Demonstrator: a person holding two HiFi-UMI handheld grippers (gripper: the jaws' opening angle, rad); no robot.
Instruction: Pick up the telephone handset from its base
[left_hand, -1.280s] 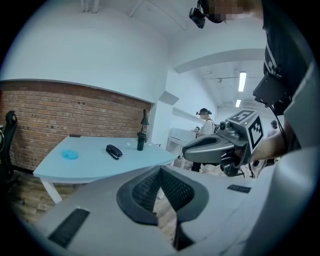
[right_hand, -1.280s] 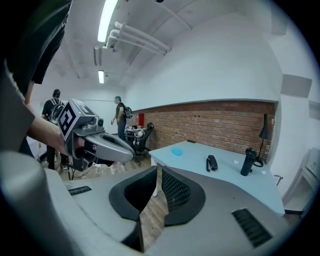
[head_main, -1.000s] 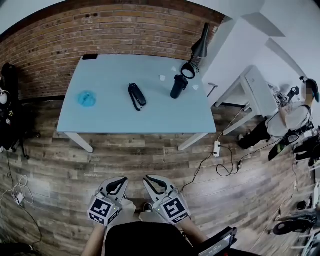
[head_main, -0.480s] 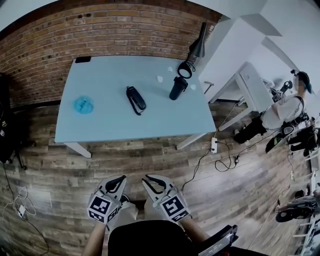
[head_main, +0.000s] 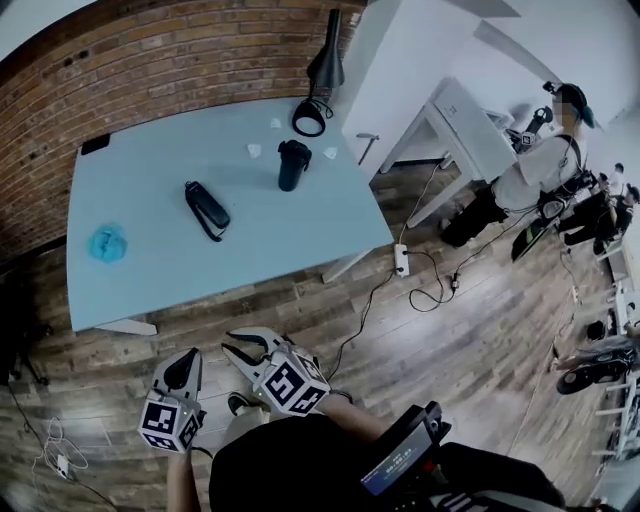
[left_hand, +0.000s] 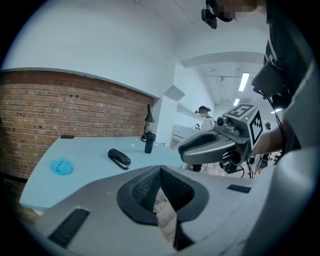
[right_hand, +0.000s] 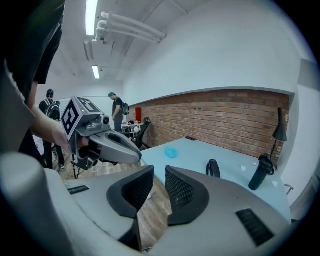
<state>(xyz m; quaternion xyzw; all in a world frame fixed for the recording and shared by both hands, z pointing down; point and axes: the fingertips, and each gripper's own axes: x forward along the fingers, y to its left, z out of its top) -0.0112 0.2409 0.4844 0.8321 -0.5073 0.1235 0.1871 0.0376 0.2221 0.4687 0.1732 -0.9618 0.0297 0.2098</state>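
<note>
L gripper (left_hand: 160, 172): jaws closed tip to tip, nothing in them. R gripper (right_hand: 159, 176): jaws slightly apart, have just been opening, nothing btwn them. Both are over the wood floor (head_main: 470, 340), well apart from the worktop (head_main: 150, 270). Telephone handset (head_main: 207, 210) lies on its base mid-worktop, untouched. Dark bottle (head_main: 292, 165) is to its right, blue wad (head_main: 107, 242) nr the left edge.

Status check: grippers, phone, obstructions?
Left gripper shut, empty; right gripper slightly open, jaws just been opening, empty. Telephone handset down on the table, untouched, both grippers well short. Approach clear; bottle stands aside.
</note>
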